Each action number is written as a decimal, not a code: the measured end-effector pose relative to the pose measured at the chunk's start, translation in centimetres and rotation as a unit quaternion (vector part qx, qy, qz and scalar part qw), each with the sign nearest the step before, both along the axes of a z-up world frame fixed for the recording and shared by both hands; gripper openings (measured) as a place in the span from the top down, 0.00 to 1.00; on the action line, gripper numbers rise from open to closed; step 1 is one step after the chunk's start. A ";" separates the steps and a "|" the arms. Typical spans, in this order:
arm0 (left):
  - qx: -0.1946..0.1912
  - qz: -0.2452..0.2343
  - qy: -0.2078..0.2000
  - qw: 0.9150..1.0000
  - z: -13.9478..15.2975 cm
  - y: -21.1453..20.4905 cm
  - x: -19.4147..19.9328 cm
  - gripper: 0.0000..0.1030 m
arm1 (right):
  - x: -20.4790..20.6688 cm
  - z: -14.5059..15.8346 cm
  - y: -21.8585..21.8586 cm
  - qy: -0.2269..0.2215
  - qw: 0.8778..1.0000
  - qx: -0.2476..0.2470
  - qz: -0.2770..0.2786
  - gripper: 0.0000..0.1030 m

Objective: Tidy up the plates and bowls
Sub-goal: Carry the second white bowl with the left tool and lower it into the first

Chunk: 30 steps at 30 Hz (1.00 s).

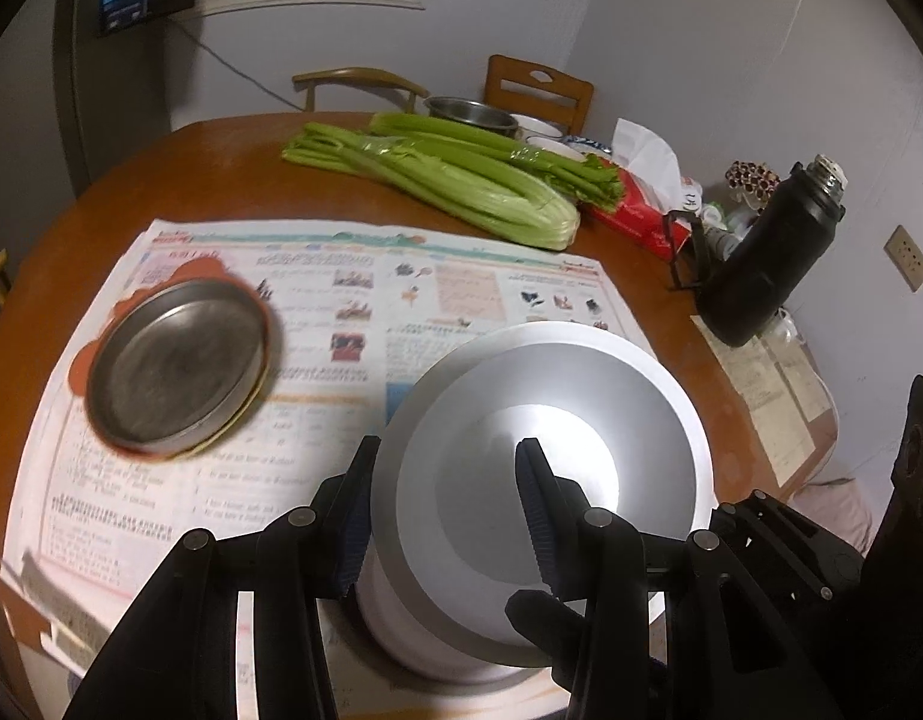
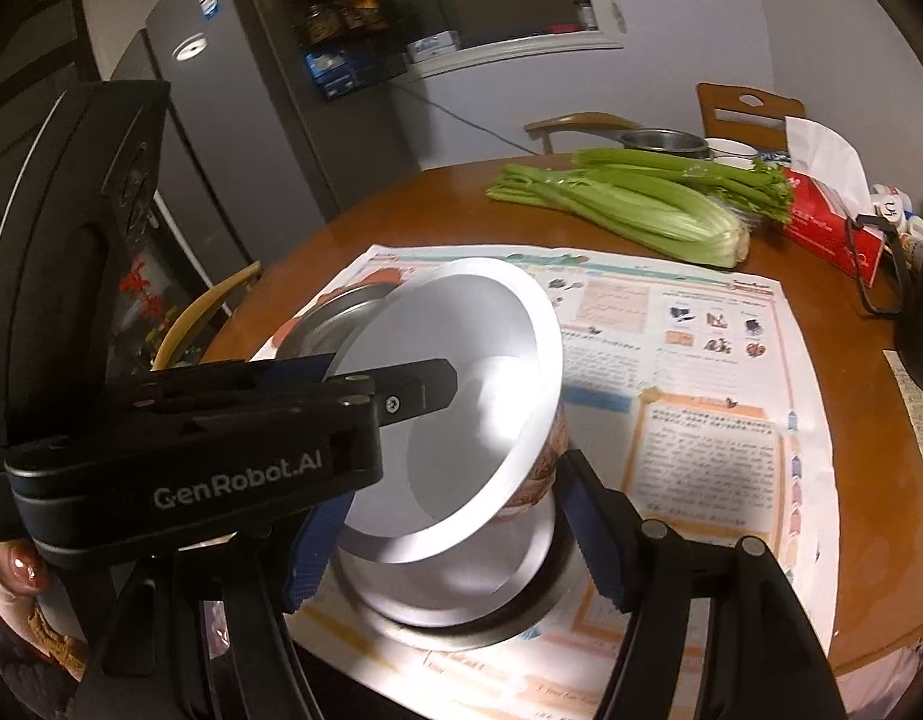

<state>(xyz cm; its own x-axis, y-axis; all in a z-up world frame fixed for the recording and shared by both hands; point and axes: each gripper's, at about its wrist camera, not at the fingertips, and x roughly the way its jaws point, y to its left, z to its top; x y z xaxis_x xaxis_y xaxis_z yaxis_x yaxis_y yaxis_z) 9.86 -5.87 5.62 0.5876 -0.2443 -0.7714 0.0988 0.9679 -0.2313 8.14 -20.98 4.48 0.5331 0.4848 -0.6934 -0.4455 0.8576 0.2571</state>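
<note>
left claw (image 1: 449, 447): partly closed, pinching the near wall of the white bowl (image 1: 539, 396), one finger outside and one inside. Grip looks firm.
right claw (image 2: 455, 510): set fairly wide, its blue pads on either side of a steel bowl (image 2: 461, 600). Pads look pressed on it, but blur and the left claw's body hide the near-side contact, so treat this as probable.
white bowl: tilted, mouth towards the left claw, patterned outside. It sits directly above the steel bowl, partly in it or just over its rim. Cannot tell whether it is seated.
steel bowl: between the right claw's fingers, under the white bowl, over the newspaper (image 1: 401, 276). Whether it touches the paper I cannot tell.
steel plate (image 1: 173, 360): ahead and left of the left claw, on the newspaper. Apart from both claws, not in hand.
far dishes (image 1: 470, 111): a steel pot and what look like white bowls, well beyond both claws at the far edge of the counter (image 1: 221, 168), behind the celery (image 1: 449, 180). Untouched.
done: at best one pairing underway, white bowl going onto steel bowl.
left: seat and release that pair, deal with the steel plate, then decide on the far dishes. My read is early to mid task.
risk: the tilted white bowl could slip or jam on the steel rim if released before it is level.
</note>
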 end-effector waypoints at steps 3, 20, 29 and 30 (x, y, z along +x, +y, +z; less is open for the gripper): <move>0.001 0.002 0.003 1.000 -0.3 0.5 -0.8 0.55 | -0.8 -0.3 0.4 0.005 1.000 0.000 0.009 0.32; 0.019 0.005 0.021 1.000 -2.5 0.4 -2.1 0.55 | -1.3 -2.7 1.2 0.033 0.999 -0.019 0.022 0.32; 0.024 0.006 0.030 0.999 -3.2 0.3 -1.9 0.55 | -1.3 -3.4 1.5 0.032 0.999 -0.035 0.017 0.32; 0.024 0.007 0.032 0.999 -3.3 0.3 -1.8 0.55 | -1.3 -3.4 1.5 0.033 0.999 -0.035 0.017 0.32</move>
<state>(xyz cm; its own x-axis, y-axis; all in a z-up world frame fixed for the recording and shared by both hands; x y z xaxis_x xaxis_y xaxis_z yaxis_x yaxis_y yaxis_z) 8.01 -5.55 2.36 0.5405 -0.1977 -0.8178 0.0721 0.9793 -0.1892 6.82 -19.50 1.07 0.4693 0.4505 -0.7595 -0.4581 0.8595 0.2268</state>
